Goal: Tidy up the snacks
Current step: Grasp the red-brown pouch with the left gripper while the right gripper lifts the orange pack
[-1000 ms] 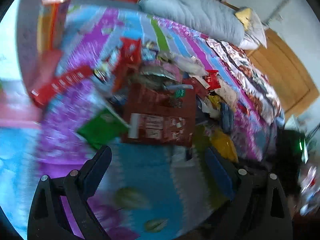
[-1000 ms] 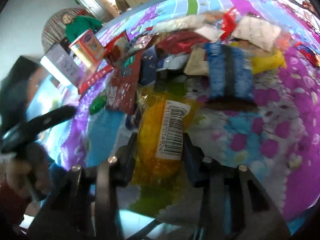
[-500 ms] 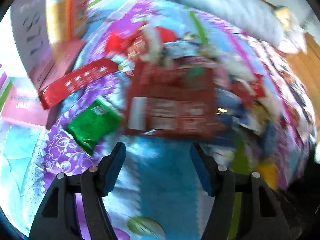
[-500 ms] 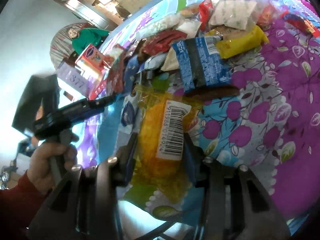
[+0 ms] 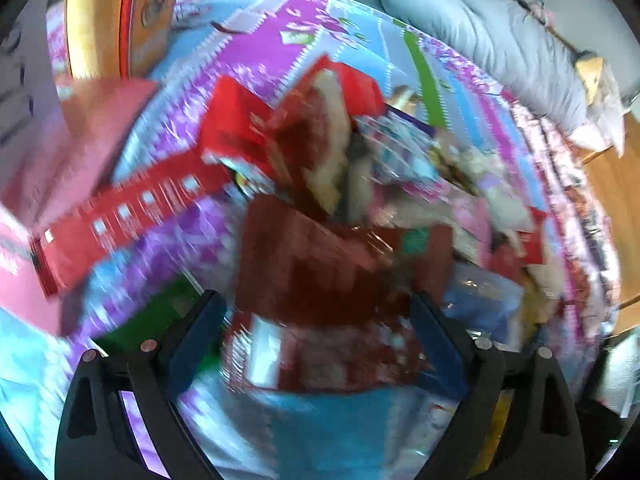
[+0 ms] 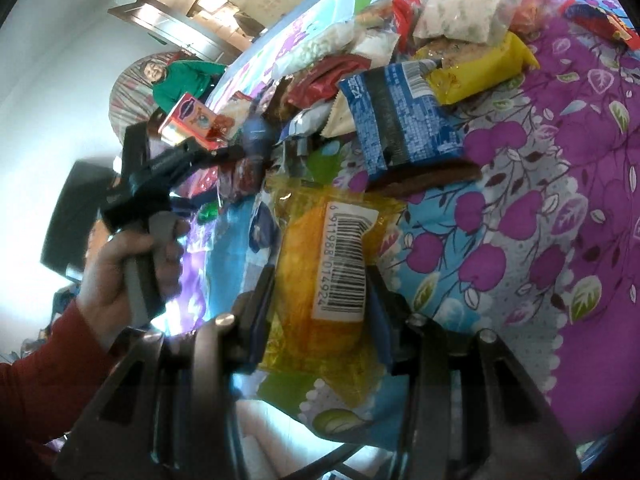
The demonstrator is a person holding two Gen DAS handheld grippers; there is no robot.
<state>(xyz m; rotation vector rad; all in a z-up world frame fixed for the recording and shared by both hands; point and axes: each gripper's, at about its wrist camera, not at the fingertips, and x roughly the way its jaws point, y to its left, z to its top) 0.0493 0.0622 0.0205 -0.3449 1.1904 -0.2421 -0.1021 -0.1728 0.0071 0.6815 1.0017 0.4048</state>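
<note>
A pile of snack packets lies on a purple and blue flowered bedspread (image 6: 560, 208). My right gripper (image 6: 322, 280) is shut on a yellow packet (image 6: 316, 264) with a white barcode label, held above the spread. My left gripper (image 5: 316, 320) is open, its jaws on either side of a large dark red packet (image 5: 332, 272); the view is blurred. In the right wrist view the left gripper (image 6: 240, 148) reaches into the pile's left side, held by a hand in a red sleeve.
A blue packet (image 6: 400, 120), a yellow packet (image 6: 476, 68) and white bags (image 6: 460, 12) lie in the pile. A long red box (image 5: 132, 216), a green packet (image 5: 156, 316) and an upright orange box (image 5: 120, 16) are on the left. A grey pillow (image 5: 500, 44) lies behind.
My left gripper has moved forward, up to the dark red packet, which now sits between its open jaws. My right gripper still holds the yellow packet and has shifted slightly.
</note>
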